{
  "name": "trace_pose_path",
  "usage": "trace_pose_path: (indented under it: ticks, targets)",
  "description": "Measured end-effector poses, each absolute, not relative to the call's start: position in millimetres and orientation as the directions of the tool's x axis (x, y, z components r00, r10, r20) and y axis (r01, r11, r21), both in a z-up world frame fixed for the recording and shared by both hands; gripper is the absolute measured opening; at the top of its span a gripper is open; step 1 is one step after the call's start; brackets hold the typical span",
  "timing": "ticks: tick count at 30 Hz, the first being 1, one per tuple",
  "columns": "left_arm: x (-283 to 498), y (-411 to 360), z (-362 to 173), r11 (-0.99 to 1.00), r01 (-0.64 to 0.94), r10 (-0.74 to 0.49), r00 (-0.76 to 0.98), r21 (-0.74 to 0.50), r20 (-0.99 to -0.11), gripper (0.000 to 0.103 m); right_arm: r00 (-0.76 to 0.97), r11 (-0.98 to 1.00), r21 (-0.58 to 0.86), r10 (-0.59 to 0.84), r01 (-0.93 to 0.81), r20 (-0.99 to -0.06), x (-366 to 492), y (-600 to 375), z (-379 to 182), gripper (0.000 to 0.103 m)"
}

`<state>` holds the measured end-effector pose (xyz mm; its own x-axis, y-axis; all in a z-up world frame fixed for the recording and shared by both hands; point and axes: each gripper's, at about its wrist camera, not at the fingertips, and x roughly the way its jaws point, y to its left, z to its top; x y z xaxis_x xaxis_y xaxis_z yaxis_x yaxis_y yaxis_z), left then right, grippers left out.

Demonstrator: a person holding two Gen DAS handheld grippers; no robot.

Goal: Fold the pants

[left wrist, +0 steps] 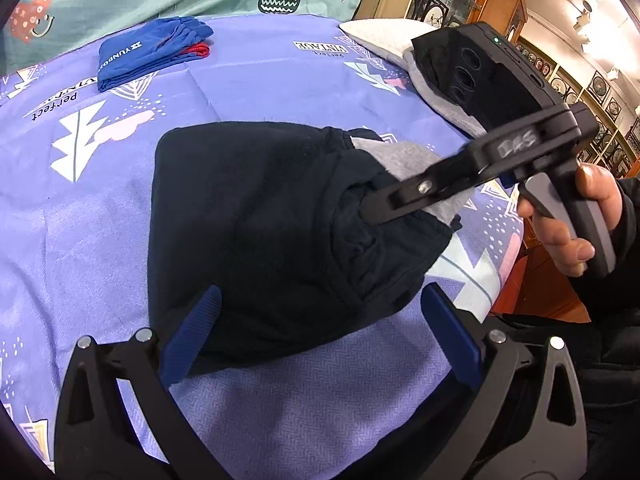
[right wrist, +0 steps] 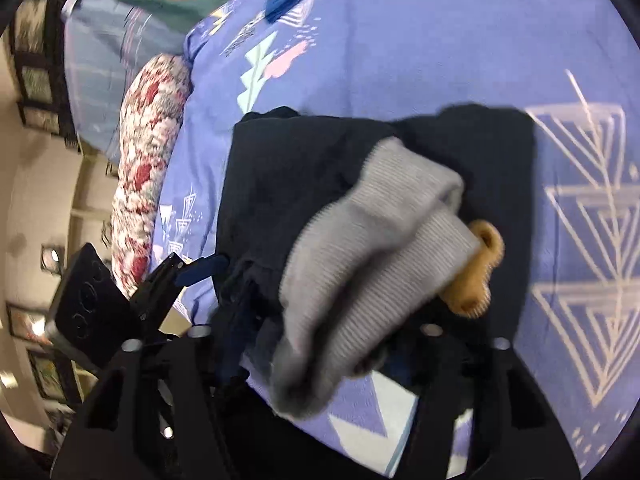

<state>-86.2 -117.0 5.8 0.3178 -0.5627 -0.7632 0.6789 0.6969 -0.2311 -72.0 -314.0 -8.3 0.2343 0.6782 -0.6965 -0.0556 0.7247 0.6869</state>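
**Pants folded small on the bed, right claw at the waistband**

Pants (left wrist: 256,232), dark with a grey lining (right wrist: 372,264) turned out at the waistband, lay folded into a compact bundle on the purple sheet (left wrist: 100,208). The left claw (left wrist: 320,332) hovered with its blue fingers (left wrist: 196,336) spread wide apart, one at each side of the bundle's near edge and pressing nothing. Ahead of it the bundle's far edge ran clean, with open sheet beyond.

The right claw (left wrist: 370,210), held in a hand (left wrist: 576,216), reached in from the right of the left claw to the waistband end. Its tips were buried in dark cloth and grey lining, so I could not tell whether they pinched the fabric or only sat in it. In its own view, blurred, the lining bulged over the claw, with a tan object (right wrist: 476,272) just beside it.

Blue shorts (left wrist: 152,54) lay folded well beyond, near the sheet's far edge. Bare sheet spread left of the bundle; at right the bed's edge was close.
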Motion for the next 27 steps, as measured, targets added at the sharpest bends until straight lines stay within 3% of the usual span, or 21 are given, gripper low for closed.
trace_pose_path:
  ticks: [1, 2, 6, 9, 13, 15, 21, 25, 27]
  targets:
    - [-86, -116, 6, 0.697, 0.678, -0.565, 0.319, -0.233, -0.761, 0.101, 0.242, 0.718, 0.691, 0.687, -0.08, -0.685, -72, -312, -7, 0.021]
    - [-86, -116, 7, 0.696, 0.679, -0.567, 0.321, -0.234, -0.758, 0.101, 0.279, 0.711, 0.694, 0.692, -0.112, -0.665, -75, -314, -1, 0.018]
    - [-86, -118, 16, 0.684, 0.692, -0.586, 0.335, -0.229, -0.737, 0.101, 0.414, 0.751, 0.614, 0.653, -0.243, -0.634, -96, -324, 50, 0.017]
    - [-86, -128, 14, 0.664, 0.712, -0.592, 0.315, -0.228, -0.741, 0.101, 0.465, 0.807, 0.53, 0.586, -0.26, -0.663, -102, -335, 73, 0.018]
    - [-77, -139, -8, 0.673, 0.711, -0.549, 0.293, -0.206, -0.783, 0.101, 0.373, 0.879, 0.452, 0.474, -0.151, -0.797, -80, -349, 13, 0.028]
    - [-83, -134, -1, 0.663, 0.717, -0.567, 0.293, -0.215, -0.77, 0.101, 0.344, 0.853, 0.508, 0.516, -0.122, -0.784, -79, -358, -6, 0.029]
    - [-110, -123, 32, 0.547, 0.809, -0.665, 0.262, -0.217, -0.699, 0.101, 0.529, 0.896, 0.426, 0.423, -0.125, -0.735, -119, -382, 72, 0.042]
    - [-100, -143, 5, 0.53, 0.796, -0.641, 0.148, -0.294, -0.753, 0.101, 0.575, 0.868, 0.437, 0.487, -0.235, -0.658, -115, -357, 105, 0.042]
    - [-94, -147, -16, 0.536, 0.767, -0.622, 0.078, -0.352, -0.779, 0.101, 0.523, 0.865, 0.446, 0.497, -0.231, -0.693, -99, -341, 89, 0.044]
